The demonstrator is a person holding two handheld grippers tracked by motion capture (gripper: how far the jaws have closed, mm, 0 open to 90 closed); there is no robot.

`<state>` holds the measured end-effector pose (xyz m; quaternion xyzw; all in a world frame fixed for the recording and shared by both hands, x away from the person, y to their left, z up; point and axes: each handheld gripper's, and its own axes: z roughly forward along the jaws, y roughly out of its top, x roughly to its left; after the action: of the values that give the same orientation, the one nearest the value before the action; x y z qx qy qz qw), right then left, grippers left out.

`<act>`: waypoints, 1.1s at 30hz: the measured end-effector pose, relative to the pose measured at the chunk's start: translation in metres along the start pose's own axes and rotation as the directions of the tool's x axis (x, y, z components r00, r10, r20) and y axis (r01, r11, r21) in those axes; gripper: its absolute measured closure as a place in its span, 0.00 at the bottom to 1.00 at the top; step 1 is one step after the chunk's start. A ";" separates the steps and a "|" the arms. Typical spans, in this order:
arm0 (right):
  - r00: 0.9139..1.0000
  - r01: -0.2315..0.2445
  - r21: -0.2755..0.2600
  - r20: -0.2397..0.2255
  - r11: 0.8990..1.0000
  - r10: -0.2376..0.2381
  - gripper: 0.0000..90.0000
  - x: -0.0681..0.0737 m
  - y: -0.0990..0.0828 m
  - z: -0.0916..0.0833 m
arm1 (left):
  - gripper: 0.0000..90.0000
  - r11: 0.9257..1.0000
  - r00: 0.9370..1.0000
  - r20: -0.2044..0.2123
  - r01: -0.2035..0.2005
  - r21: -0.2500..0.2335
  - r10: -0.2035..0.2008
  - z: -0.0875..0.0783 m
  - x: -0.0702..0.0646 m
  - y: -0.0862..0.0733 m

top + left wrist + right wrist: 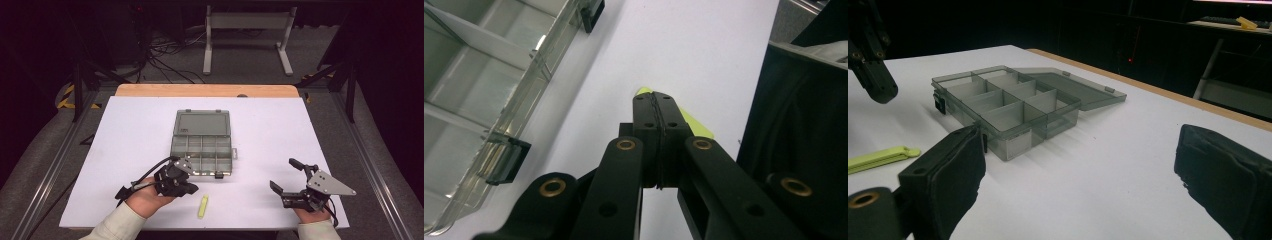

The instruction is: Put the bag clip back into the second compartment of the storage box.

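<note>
Your left gripper (190, 188) sits just left of the yellow-green clip (202, 206), which lies on the white table (125, 130) near its front edge, between your two hands and just in front of the open compartment box (202, 145). The clip's long axis runs roughly front to back, slightly tilted. In the left gripper view the clip (691, 122) lies right beyond the jaw tips, partly hidden behind them, so the left hand is clearly nearer. Those jaws are clenched together with nothing between them; whether the tips touch the clip you can't tell. You'd likely need to spread them before any grab. Your right gripper (285, 175) rests well off to the right, jaws spread wide, holding nothing, pointed toward the box (1008, 105).
</note>
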<state>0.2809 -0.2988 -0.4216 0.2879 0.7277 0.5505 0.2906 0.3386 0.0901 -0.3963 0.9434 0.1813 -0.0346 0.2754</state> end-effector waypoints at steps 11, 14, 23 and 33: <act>1.000 0.000 -0.001 -0.002 1.000 0.000 0.08 0.000 0.000 0.000 | 0.99 0.998 0.999 0.004 0.038 0.047 -0.038 0.025 0.004 0.003; 1.000 0.001 -0.002 -0.003 1.000 -0.001 0.08 0.000 0.000 0.000 | 0.99 0.998 0.999 0.002 0.047 0.049 -0.047 0.029 0.005 0.003; 1.000 0.005 -0.002 -0.006 1.000 -0.005 0.08 0.000 0.000 0.000 | 0.99 0.996 0.998 0.007 0.057 0.066 -0.057 0.045 0.003 0.005; 1.000 0.004 0.000 -0.006 1.000 -0.004 0.08 0.000 0.000 0.000 | 0.99 0.997 0.999 0.017 0.033 0.071 -0.034 0.054 -0.004 0.011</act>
<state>0.2806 -0.2991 -0.4213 0.2848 0.7291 0.5507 0.2898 0.3409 0.0517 -0.4354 0.9490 0.1932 -0.0541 0.2430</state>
